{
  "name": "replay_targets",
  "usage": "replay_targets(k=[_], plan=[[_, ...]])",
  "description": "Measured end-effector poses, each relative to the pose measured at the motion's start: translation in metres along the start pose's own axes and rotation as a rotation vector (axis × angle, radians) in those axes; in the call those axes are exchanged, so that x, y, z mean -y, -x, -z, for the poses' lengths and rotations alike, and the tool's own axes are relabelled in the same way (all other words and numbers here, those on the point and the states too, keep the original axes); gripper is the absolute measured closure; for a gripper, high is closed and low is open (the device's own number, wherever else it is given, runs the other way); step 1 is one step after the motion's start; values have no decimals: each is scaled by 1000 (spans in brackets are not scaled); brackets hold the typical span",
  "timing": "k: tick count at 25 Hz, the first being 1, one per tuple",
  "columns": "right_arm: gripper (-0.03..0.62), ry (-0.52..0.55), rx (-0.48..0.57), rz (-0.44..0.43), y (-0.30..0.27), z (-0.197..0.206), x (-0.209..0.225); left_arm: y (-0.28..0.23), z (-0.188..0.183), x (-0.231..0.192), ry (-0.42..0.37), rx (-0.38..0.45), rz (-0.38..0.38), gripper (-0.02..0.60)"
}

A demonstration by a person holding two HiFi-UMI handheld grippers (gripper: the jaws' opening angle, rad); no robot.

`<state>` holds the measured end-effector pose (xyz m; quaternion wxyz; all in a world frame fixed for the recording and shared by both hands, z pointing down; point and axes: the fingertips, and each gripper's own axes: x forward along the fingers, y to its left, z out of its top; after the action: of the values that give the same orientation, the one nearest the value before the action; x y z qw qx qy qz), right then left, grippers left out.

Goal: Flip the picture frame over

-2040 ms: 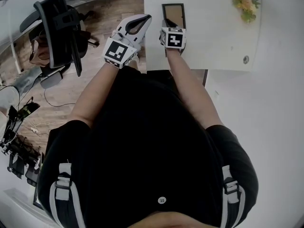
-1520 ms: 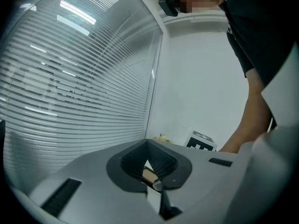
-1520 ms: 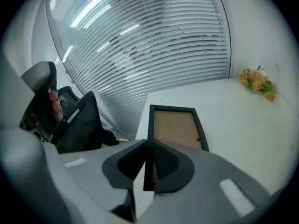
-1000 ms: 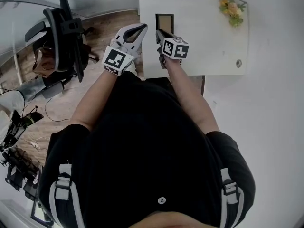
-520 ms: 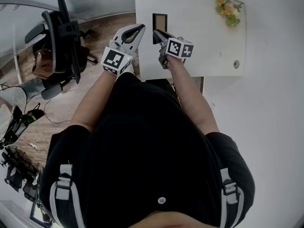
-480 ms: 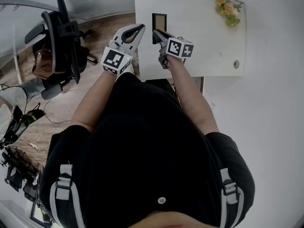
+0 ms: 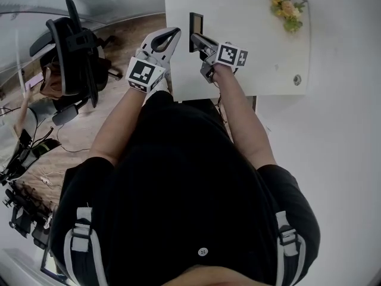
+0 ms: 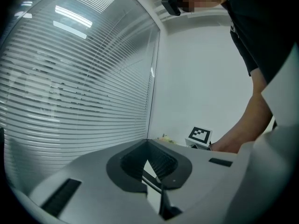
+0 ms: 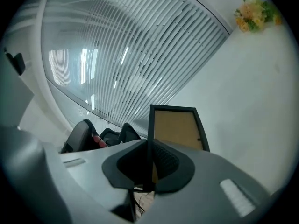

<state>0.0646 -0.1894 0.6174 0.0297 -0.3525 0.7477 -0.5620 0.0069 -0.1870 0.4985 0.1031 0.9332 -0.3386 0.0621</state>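
The picture frame point(image 7: 196, 24) is dark-rimmed, with its brown backing point(image 9: 176, 129) turned toward the right gripper view. It stands tilted up on one long side near the left end of the white table point(image 7: 262, 46), and looks narrow from the head view. My right gripper point(image 7: 197, 39) is shut on the frame's near rim, and the pads point(image 9: 163, 158) clamp the thin edge. My left gripper point(image 7: 172, 34) hovers just off the table's left edge, beside the frame but apart from it. Its fingertips meet with nothing between them point(image 8: 150, 164).
A small bunch of artificial flowers point(image 7: 287, 9) lies at the table's far right, and a round grommet point(image 7: 297, 80) sits near the right front. A black office chair point(image 7: 74, 46) stands on the wooden floor to the left. Window blinds point(image 9: 140, 45) lie beyond the table.
The right gripper has rolled and risen, so the frame has swung from lying nearly flat to standing steeper on its side. The left gripper has drifted slightly alongside.
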Motion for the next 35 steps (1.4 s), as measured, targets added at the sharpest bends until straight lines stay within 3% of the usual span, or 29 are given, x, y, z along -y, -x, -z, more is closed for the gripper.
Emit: replay_targets(k=[9, 24, 28, 35], plan=[[543, -210, 19, -152, -7, -2, 11, -8, 7, -9, 9, -21, -15, 575], [543, -374, -9, -356, -15, 2, 36, -25, 18, -14, 17, -20, -15, 575], [542, -378, 18, -354, -12, -4, 41, -26, 21, -17, 21, -25, -13, 575], [534, -308, 33, -267, 4, -17, 55, -32, 21, -14, 23, -39, 6, 575]])
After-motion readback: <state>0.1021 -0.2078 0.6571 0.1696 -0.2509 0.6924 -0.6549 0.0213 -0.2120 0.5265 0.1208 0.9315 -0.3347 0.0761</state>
